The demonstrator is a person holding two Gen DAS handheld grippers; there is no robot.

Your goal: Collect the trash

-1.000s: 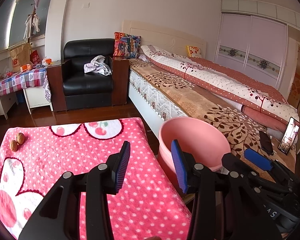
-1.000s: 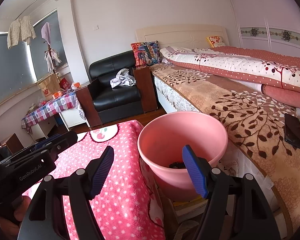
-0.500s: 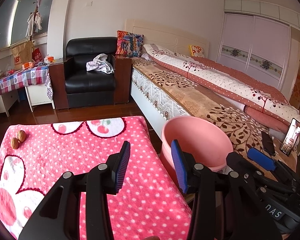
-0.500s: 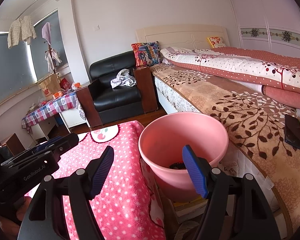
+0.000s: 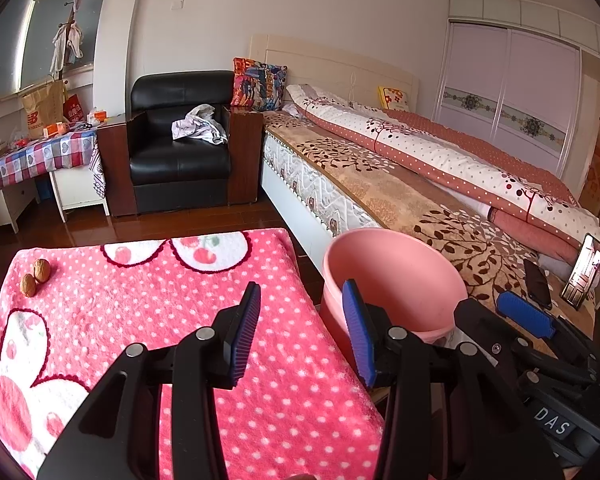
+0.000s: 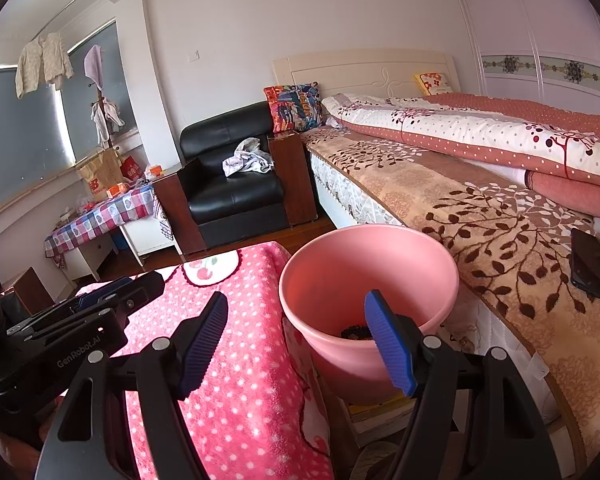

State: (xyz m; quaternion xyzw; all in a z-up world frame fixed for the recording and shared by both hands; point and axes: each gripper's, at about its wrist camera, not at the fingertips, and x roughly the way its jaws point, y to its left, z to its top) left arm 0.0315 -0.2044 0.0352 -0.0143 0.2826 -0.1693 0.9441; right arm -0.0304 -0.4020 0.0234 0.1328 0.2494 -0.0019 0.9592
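A pink bucket (image 5: 396, 276) (image 6: 364, 264) stands between the pink polka-dot covered table (image 5: 148, 312) (image 6: 244, 360) and the bed; dark scraps (image 6: 356, 333) lie in its bottom. Two walnuts (image 5: 35, 277) rest at the table's far left corner. My left gripper (image 5: 300, 328) hovers open over the table's right edge, nothing between its blue pads. My right gripper (image 6: 296, 340) is open and empty, its right finger in front of the bucket. The left gripper's body (image 6: 60, 336) shows in the right wrist view, the right gripper's (image 5: 532, 328) in the left wrist view.
A bed (image 5: 400, 184) with a leaf-patterned blanket runs along the right, a black phone (image 6: 588, 262) and a propped phone (image 5: 584, 276) on it. A black armchair (image 5: 180, 148) with crumpled cloth stands beyond the table; a checked-cloth side table (image 5: 36, 156) is at far left.
The left wrist view has tilted up slightly, so the table, walnuts and bucket sit a little lower in frame. Both grippers stay open; the right wrist view is nearly unchanged.
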